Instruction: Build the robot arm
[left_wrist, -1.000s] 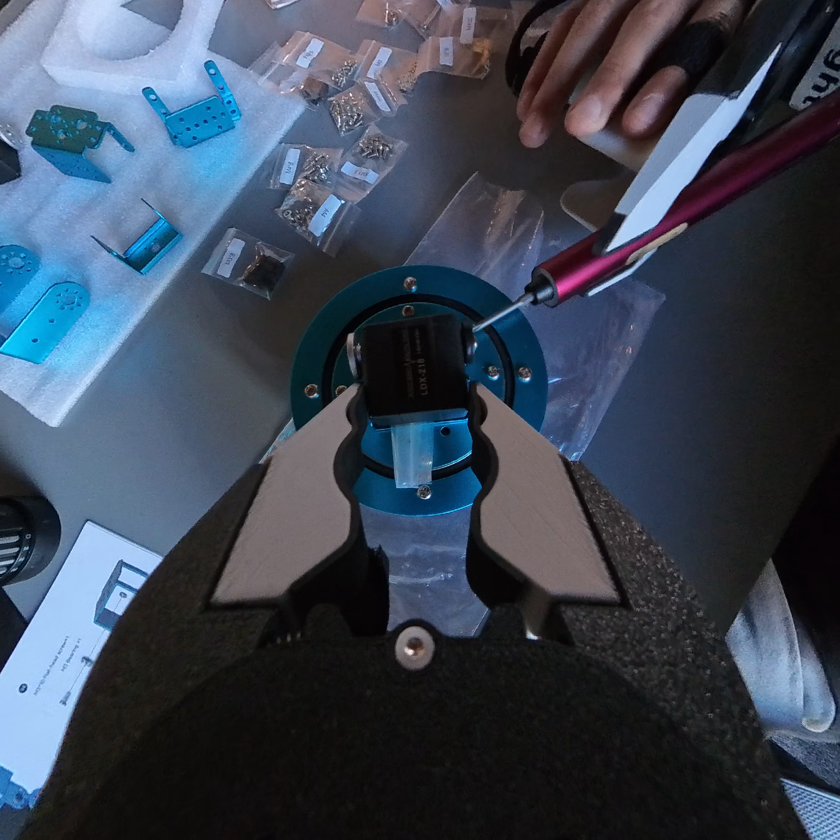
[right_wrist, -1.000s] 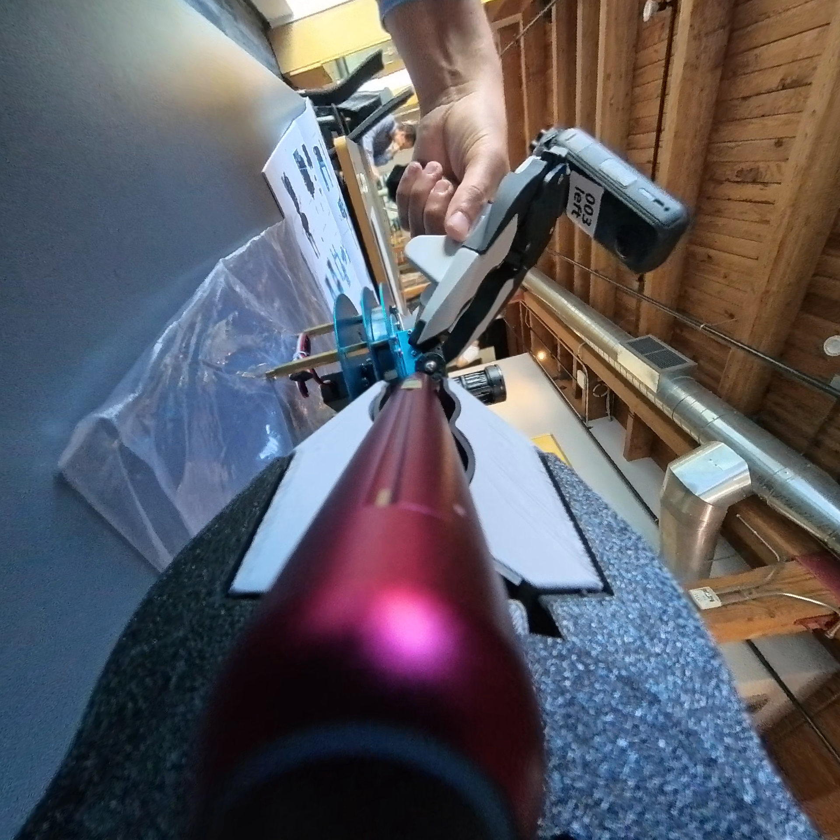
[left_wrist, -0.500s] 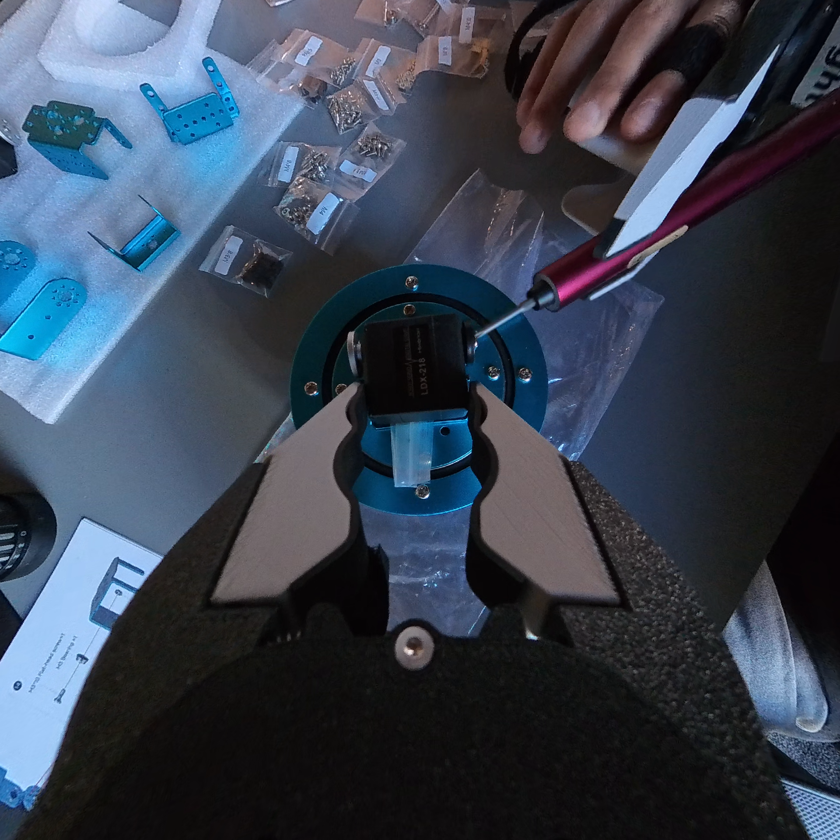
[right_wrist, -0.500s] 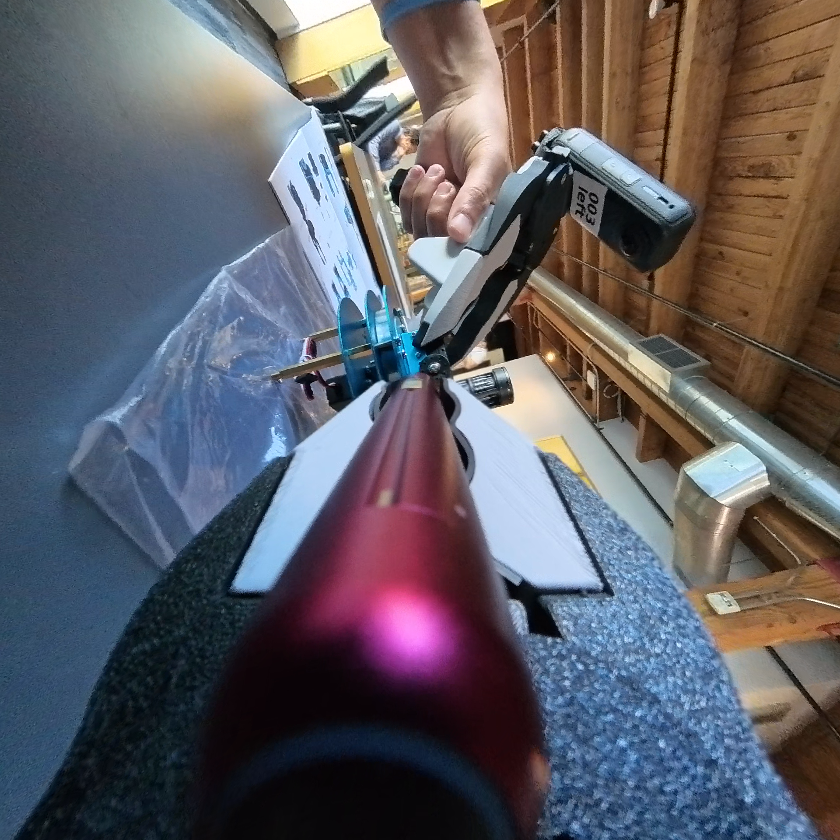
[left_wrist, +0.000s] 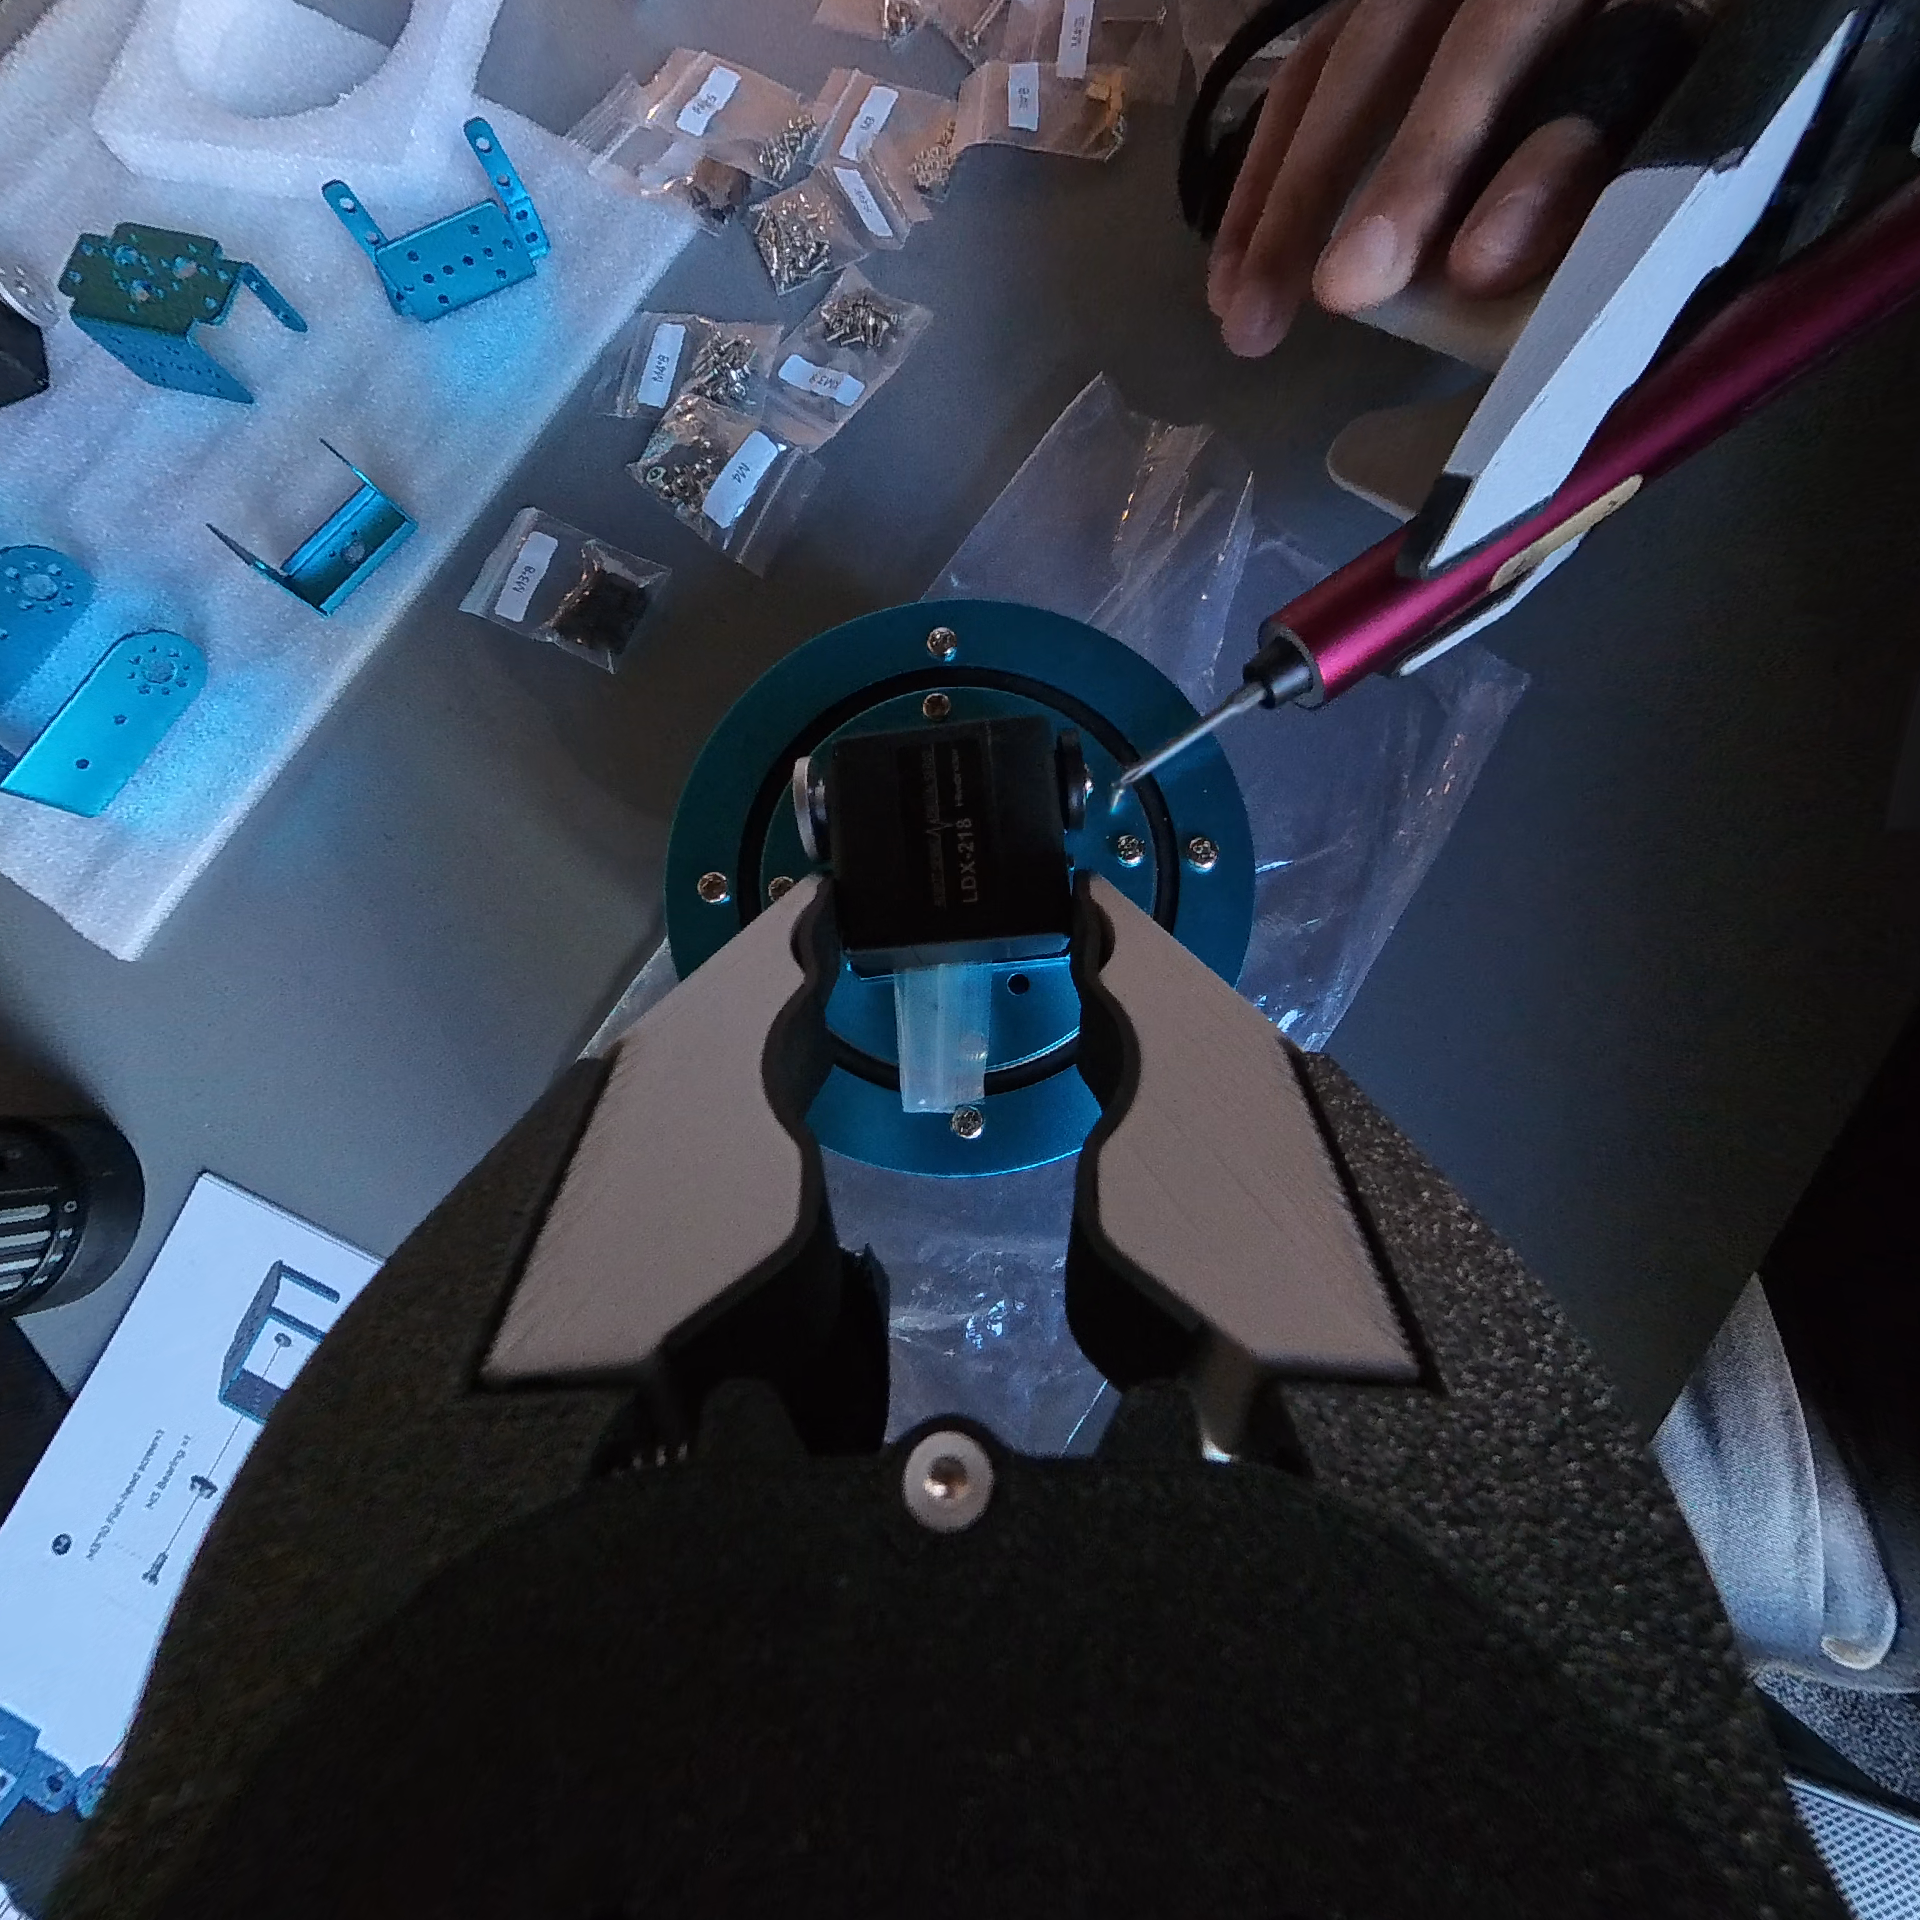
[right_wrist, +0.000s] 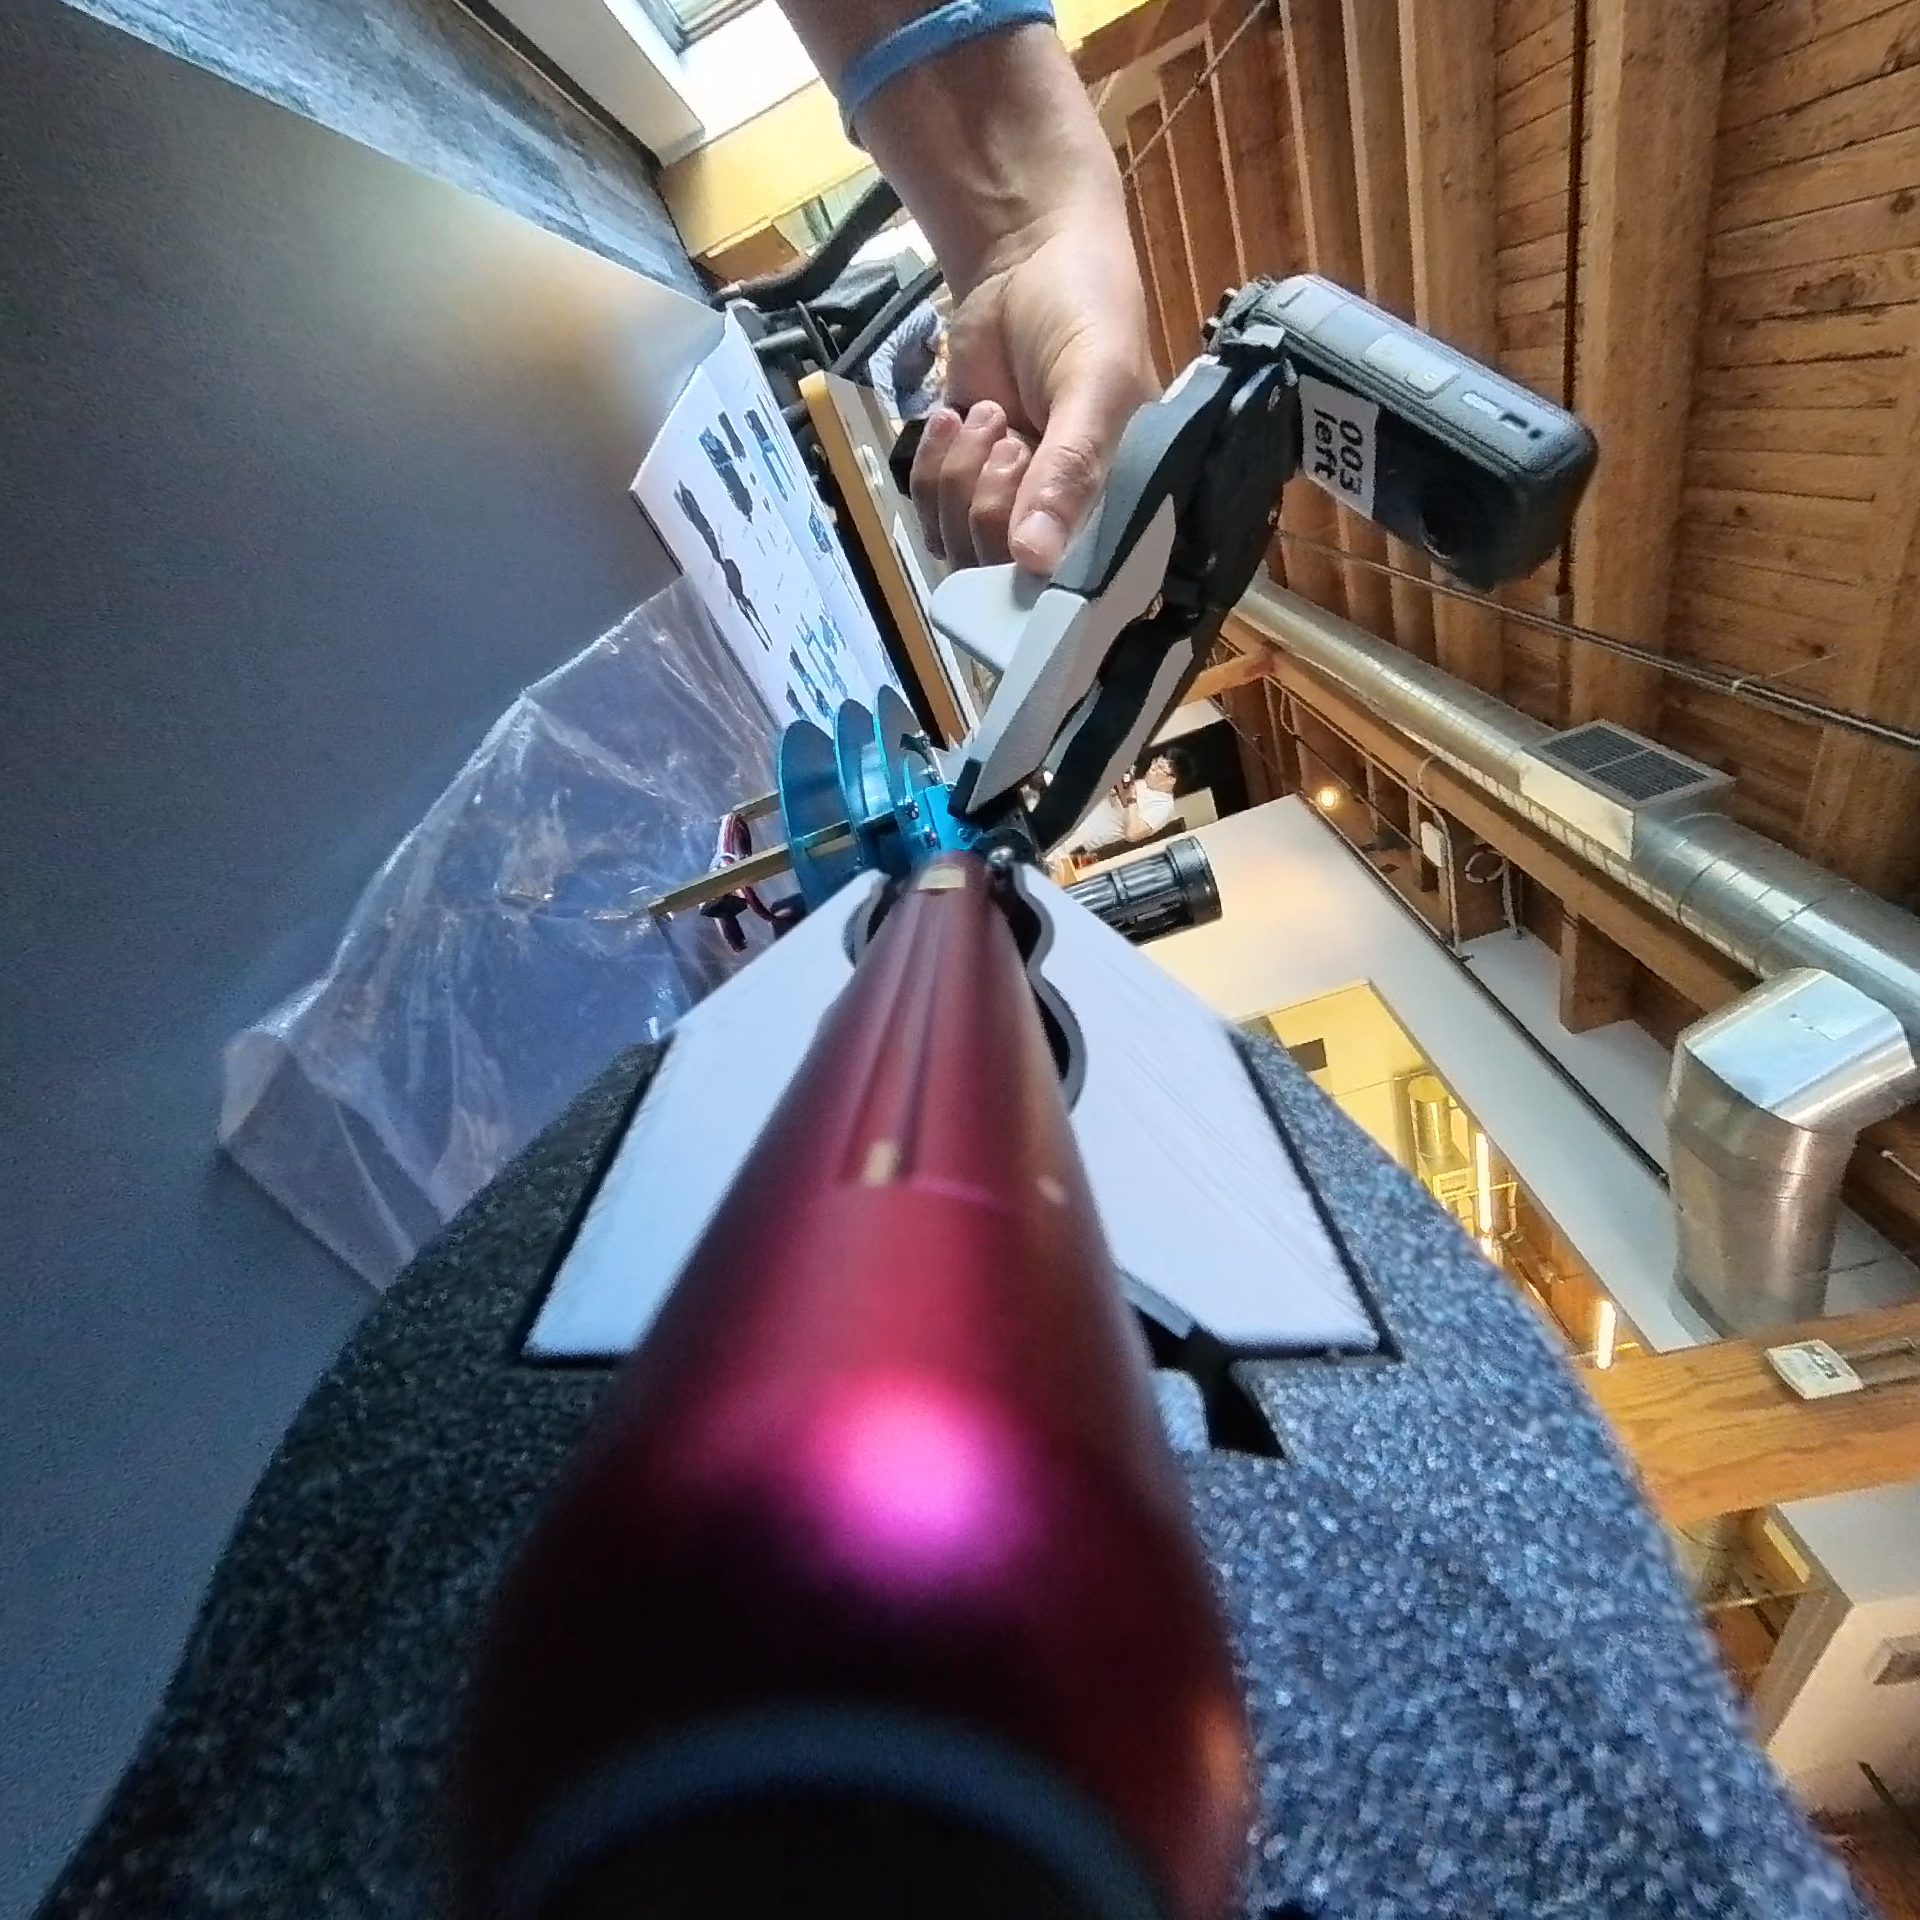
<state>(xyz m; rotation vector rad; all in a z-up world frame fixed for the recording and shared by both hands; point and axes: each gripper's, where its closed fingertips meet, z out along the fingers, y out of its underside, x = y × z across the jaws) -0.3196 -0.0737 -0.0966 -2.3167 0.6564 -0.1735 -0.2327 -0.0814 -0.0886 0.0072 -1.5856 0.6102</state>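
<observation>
My left gripper (left_wrist: 951, 904) is shut on a black servo block (left_wrist: 948, 831) that sits on a round blue metal base (left_wrist: 1164, 717). The base lies on a clear plastic bag (left_wrist: 1351, 790) on the grey table. My right gripper (right_wrist: 951, 883) is shut on a magenta electric screwdriver (right_wrist: 914, 1195). In the left wrist view the screwdriver (left_wrist: 1475, 592) comes in from the upper right. Its thin bit tip (left_wrist: 1127, 779) hangs just off the servo's right side, a short gap from it. In the right wrist view the blue base (right_wrist: 821, 821) and the left gripper's fingers (right_wrist: 1049, 696) show ahead.
A white foam sheet (left_wrist: 260, 457) with several blue brackets (left_wrist: 447, 249) lies at the upper left. Several small bags of screws (left_wrist: 748, 395) lie beside it. An instruction sheet (left_wrist: 156, 1455) and a black cylinder (left_wrist: 52, 1216) are at the lower left. A person's hand (left_wrist: 1382, 177) holds the right gripper.
The screwdriver has drawn back up and to the right; its bit tip, which touched the servo's right side, now stands a short gap away. The left gripper holds still.
</observation>
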